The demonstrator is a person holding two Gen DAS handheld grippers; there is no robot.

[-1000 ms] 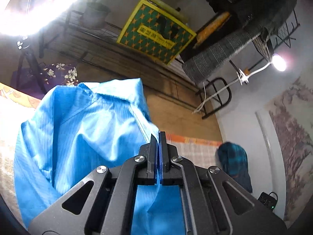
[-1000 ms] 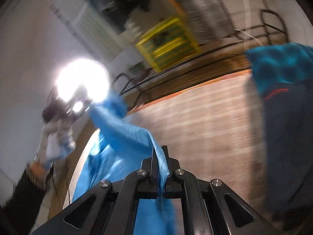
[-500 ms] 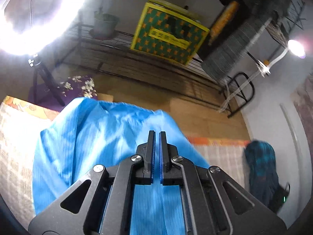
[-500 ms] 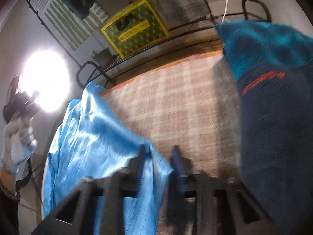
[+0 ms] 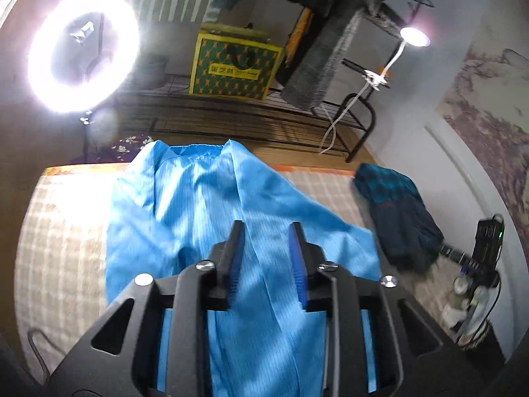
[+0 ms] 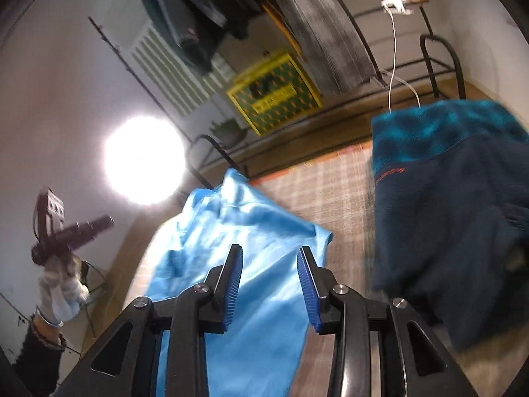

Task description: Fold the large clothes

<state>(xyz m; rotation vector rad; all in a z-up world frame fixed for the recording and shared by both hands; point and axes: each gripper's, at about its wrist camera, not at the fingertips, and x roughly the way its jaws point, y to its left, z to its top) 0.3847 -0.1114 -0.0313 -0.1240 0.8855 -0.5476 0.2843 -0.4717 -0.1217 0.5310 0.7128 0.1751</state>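
Note:
A bright blue garment [image 5: 198,205] lies spread on a checked mat [image 5: 59,231], collar end toward the far edge. My left gripper [image 5: 266,231] hovers above it with its jaws opening; the cloth shows through the gap below, and neither pad presses it. In the right wrist view the same garment [image 6: 231,231] lies under my right gripper [image 6: 269,254], whose jaws are opening too, with nothing clamped. At the left of that view a gloved hand [image 6: 62,291] holds the left gripper's body up high.
A dark blue and teal sweater [image 5: 396,218] lies on the mat to the right of the garment. Beyond the mat stand a ring light [image 5: 82,53], a wire rack with a yellow-green box [image 5: 234,66] and hanging clothes. A black device with cables [image 5: 486,241] sits far right.
Both grippers let go of the blue cloth and opened. Both rose and drew back, and the garment dropped flat onto the mat.

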